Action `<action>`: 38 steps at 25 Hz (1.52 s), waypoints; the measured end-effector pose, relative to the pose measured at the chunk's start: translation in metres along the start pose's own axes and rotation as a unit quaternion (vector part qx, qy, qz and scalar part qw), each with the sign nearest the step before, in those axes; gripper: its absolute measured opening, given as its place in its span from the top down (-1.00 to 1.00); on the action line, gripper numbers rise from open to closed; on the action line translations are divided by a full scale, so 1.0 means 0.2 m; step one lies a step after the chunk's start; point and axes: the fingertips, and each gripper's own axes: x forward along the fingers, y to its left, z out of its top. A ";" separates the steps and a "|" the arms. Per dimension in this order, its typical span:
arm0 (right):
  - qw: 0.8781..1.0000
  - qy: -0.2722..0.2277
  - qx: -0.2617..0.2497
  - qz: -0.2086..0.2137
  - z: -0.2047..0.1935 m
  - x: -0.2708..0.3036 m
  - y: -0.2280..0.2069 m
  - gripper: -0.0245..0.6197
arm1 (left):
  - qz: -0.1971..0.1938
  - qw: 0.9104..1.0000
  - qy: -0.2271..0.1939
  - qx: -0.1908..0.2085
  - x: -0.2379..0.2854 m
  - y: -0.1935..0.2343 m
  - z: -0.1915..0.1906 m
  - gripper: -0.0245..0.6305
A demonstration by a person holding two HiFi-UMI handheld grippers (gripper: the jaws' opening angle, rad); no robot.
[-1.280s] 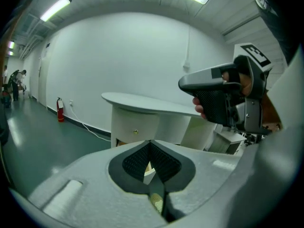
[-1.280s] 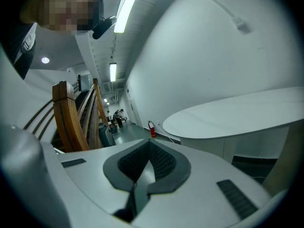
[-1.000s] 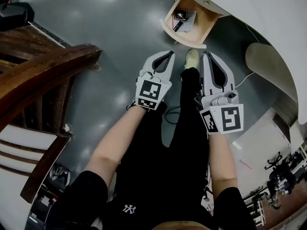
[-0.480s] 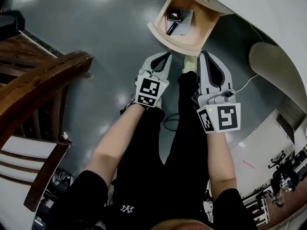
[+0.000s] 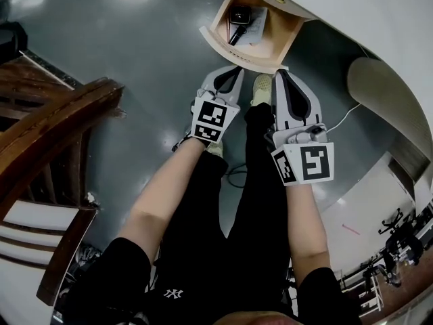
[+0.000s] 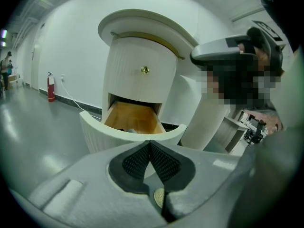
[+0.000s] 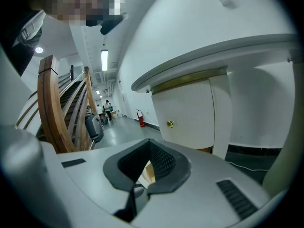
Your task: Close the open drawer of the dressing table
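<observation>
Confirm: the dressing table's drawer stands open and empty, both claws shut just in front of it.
Not empty: the head view shows a dark object and a pale flat item lying in the drawer. The rest holds: it stands open, left claw and right claw shut before it.

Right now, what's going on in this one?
A person stands at a white dressing table holding a gripper in each hand. The left gripper and right gripper are both shut and empty, tips pointed at the curved front of the open drawer. The drawer is pulled out, with a few small items inside. Whether either gripper touches the drawer front cannot be told.
</observation>
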 end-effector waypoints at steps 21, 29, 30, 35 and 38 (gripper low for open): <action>1.000 -0.010 -0.015 -0.019 0.03 0.21 -0.35 0.88 | -0.003 0.997 -0.072 0.009 0.53 0.13 0.44 0.89; 1.000 -0.008 -0.018 -0.015 0.04 0.25 -0.40 0.88 | 0.003 0.996 -0.090 0.001 0.64 0.16 0.54 0.89; 1.000 -0.008 -0.019 -0.013 0.04 0.25 -0.41 0.88 | 0.002 0.996 -0.093 -0.001 0.65 0.16 0.54 0.89; 1.000 -0.010 -0.023 -0.012 0.07 0.25 -0.45 0.88 | 0.000 0.994 -0.107 -0.006 0.67 0.15 0.56 0.89; 1.000 -0.012 -0.024 -0.010 0.07 0.27 -0.44 0.88 | 0.001 0.994 -0.108 -0.002 0.68 0.17 0.56 0.89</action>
